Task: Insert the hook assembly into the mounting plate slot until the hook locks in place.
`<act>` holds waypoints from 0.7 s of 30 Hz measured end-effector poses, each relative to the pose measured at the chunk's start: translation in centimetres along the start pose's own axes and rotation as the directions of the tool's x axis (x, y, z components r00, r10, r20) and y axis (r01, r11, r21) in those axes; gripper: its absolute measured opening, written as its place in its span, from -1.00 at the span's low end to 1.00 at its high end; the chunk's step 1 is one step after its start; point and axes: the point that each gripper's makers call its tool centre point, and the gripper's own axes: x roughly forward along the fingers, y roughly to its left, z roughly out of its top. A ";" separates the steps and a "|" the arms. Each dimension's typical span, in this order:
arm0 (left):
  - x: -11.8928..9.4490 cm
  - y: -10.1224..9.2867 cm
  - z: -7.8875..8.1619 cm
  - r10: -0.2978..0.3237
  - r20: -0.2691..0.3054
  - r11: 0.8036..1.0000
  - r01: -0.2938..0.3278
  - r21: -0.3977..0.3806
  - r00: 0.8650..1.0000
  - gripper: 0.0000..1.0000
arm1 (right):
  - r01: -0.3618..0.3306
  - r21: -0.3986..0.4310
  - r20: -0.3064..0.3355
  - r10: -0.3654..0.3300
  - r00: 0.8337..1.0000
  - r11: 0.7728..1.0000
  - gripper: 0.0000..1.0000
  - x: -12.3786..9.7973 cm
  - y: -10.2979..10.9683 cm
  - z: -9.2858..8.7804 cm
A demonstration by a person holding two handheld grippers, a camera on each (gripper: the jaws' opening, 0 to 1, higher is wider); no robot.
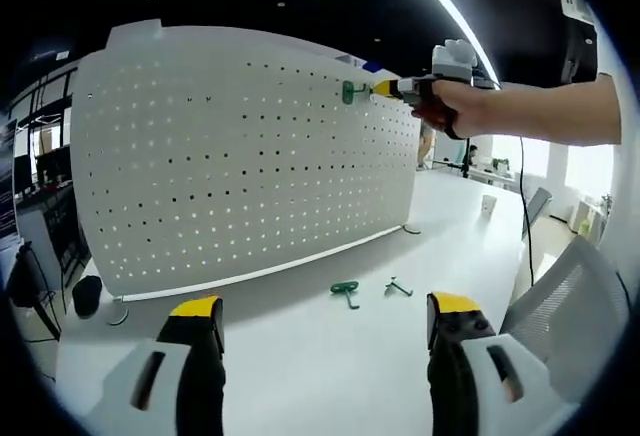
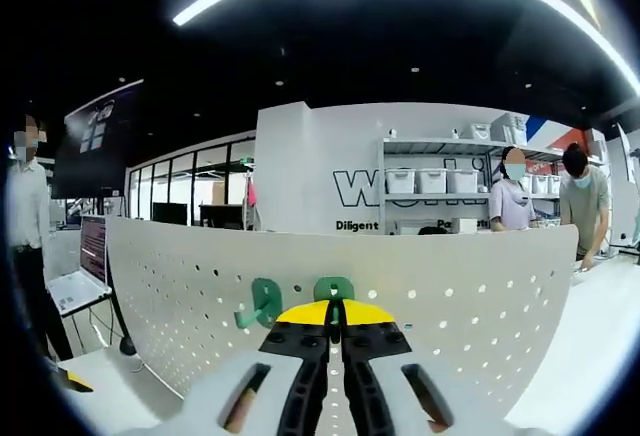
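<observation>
The white pegboard (image 1: 240,156) stands upright on the white table (image 1: 320,356) and serves as the mounting plate. In the left gripper view the right gripper (image 1: 385,88) is held up near the board's top edge, pressing a green hook (image 1: 349,91) against the holes. In the right gripper view its jaws are closed together, tips right at a green hook (image 2: 333,289) at the board; whether they pinch it cannot be made out. A second green hook (image 2: 262,304) sits just beside it, seemingly already mounted. The insertion therefore looks under way, locking not confirmed. The left gripper (image 1: 325,321) hangs wide open and empty above the table, where two loose green hooks (image 1: 346,291) and (image 1: 398,286) lie near each other, seemingly left to fit. On the far wall (image 2: 330,171), partial lettering reads "W" and, below it, "Diligent".
</observation>
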 end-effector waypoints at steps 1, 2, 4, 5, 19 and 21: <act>0.0 0.0 0.0 -0.001 -0.001 1.000 0.001 -0.001 1.000 0.71 | 0.000 0.002 -0.001 0.000 1.000 1.000 -0.98 0.0 0.0 -0.1; 0.0 0.0 -0.1 0.000 -0.005 1.000 0.000 -0.003 1.000 0.71 | 0.002 0.005 -0.002 -0.002 1.000 1.000 -0.98 0.1 -0.1 -0.1; 0.0 0.0 -0.3 0.001 -0.009 1.000 -0.001 -0.002 1.000 0.71 | 0.002 0.008 -0.004 -0.002 1.000 1.000 -0.98 0.1 0.0 -0.3; 0.0 0.0 -0.2 0.001 -0.008 1.000 -0.001 -0.003 1.000 0.71 | 0.002 0.009 -0.004 -0.002 1.000 1.000 -0.98 0.2 0.0 -0.4; -0.1 0.3 -0.4 0.010 -0.013 1.000 -0.010 -0.015 1.000 0.69 | 0.015 0.025 0.004 -0.015 1.000 1.000 -0.98 0.6 0.1 -0.5; -0.1 0.3 -0.4 0.011 -0.014 1.000 -0.011 -0.015 1.000 0.69 | 0.023 0.030 0.003 -0.023 1.000 0.999 -0.98 0.7 0.2 -0.6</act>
